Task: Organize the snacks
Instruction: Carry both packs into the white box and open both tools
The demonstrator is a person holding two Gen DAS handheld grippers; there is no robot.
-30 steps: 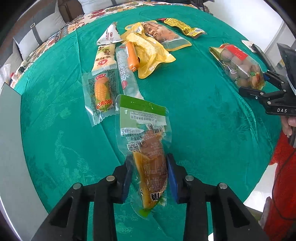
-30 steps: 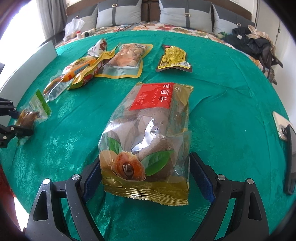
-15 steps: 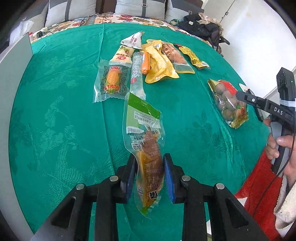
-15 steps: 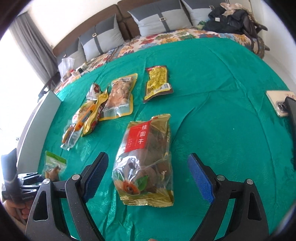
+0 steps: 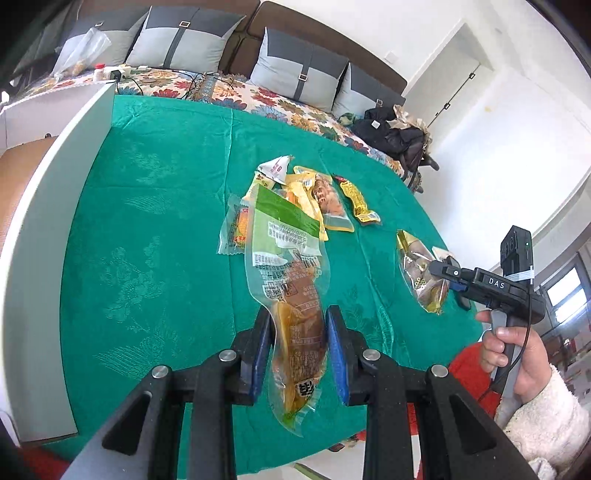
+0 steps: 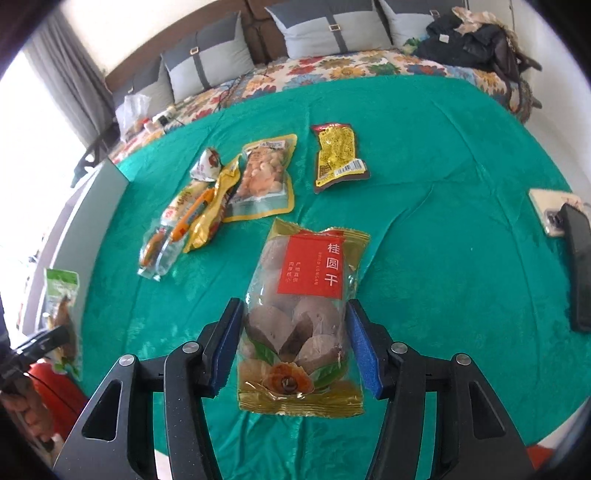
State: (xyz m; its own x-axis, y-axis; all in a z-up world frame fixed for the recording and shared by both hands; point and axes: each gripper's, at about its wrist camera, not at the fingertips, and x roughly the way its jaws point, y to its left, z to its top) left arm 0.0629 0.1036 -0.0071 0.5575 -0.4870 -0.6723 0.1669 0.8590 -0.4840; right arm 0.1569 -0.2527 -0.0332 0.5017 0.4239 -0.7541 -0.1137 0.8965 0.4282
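Note:
My left gripper is shut on a clear green-topped snack pouch and holds it lifted above the green tablecloth. My right gripper has closed its blue pads against the sides of a gold dried-longan bag with a red label, near the table's front. The same bag shows in the left wrist view, at the tip of the right gripper. A cluster of snack packs lies further back on the cloth.
A yellow-and-brown packet lies apart behind the longan bag. A phone and a black object lie at the table's right edge. A white panel borders the left side. A sofa with grey cushions stands behind.
My left gripper has raised the green-topped pouch and tilted up. My right gripper has moved in and closed from wide open onto the longan bag.

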